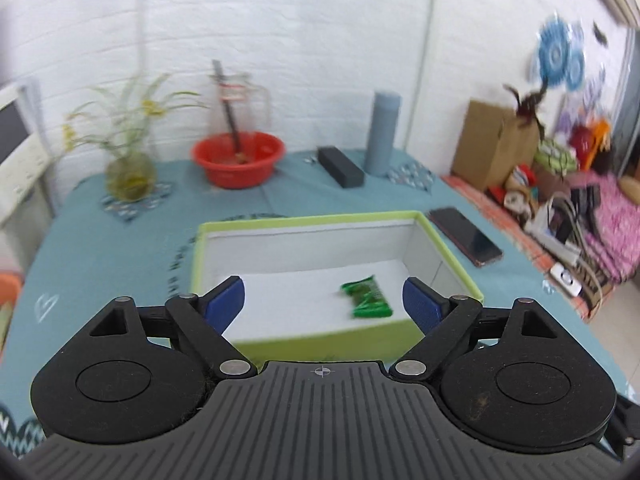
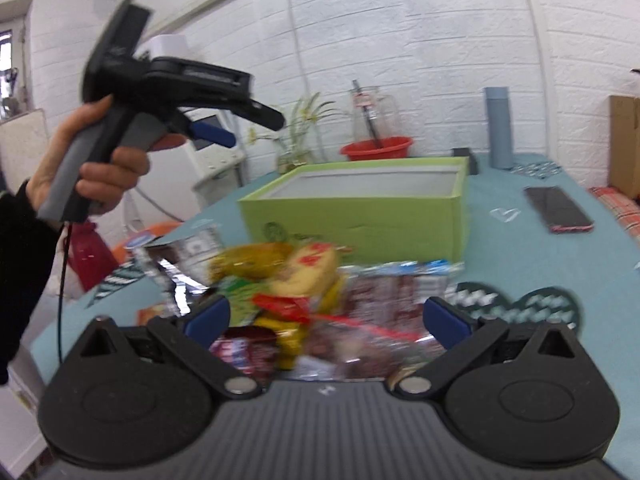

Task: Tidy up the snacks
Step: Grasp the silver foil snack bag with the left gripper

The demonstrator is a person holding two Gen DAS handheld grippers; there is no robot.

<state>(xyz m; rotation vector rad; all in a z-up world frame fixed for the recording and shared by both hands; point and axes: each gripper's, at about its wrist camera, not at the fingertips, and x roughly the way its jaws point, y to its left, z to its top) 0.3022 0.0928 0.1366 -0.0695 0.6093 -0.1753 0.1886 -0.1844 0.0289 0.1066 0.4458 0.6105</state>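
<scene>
A light green box [image 1: 452,256] with a white inside sits on the teal tablecloth. A green snack bar [image 1: 366,296] lies on its floor. My left gripper [image 1: 324,300] hovers above the box's near side, open, with nothing between its blue pads. In the right wrist view the same green box [image 2: 360,216] stands behind a blurred heap of snack packets [image 2: 304,280]: yellow, red and brown wrappers. My right gripper [image 2: 326,320] is open just over that heap, touching nothing that I can make out. A hand [image 2: 100,160] holds the left gripper [image 2: 212,130] up at the left of the box.
A black phone [image 1: 466,236] lies right of the box. Behind it stand a red basin [image 1: 238,158], a plant vase [image 1: 130,176], a black case [image 1: 340,166] and a grey cylinder [image 1: 382,136]. A cardboard box [image 1: 492,144] and clutter fill the right side. Dark round coasters [image 2: 520,304] lie right of the heap.
</scene>
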